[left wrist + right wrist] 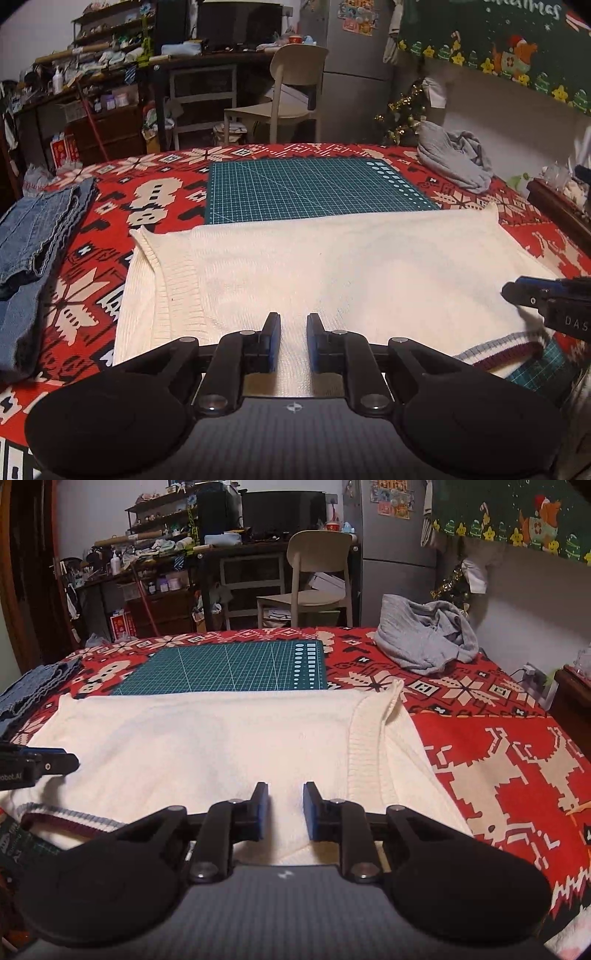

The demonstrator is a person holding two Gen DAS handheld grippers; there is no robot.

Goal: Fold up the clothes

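A cream knit sweater (314, 266) lies flat across the red patterned tablecloth, its striped collar (498, 349) at the near edge. My left gripper (293, 341) hovers open over its near left part, nothing between the blue pads. My right gripper (286, 810) stands open over the sweater (221, 746) near its right side, beside a ribbed seam (364, 753). Each gripper shows at the edge of the other's view: the right gripper (517, 295), the left gripper (62, 762). The collar (70, 818) shows at lower left in the right wrist view.
A green cutting mat (314, 188) lies beyond the sweater. Folded blue jeans (33, 240) sit at the table's left edge. A crumpled grey garment (454, 158) rests at the back right. A chair (288, 92) and cluttered desk stand behind the table.
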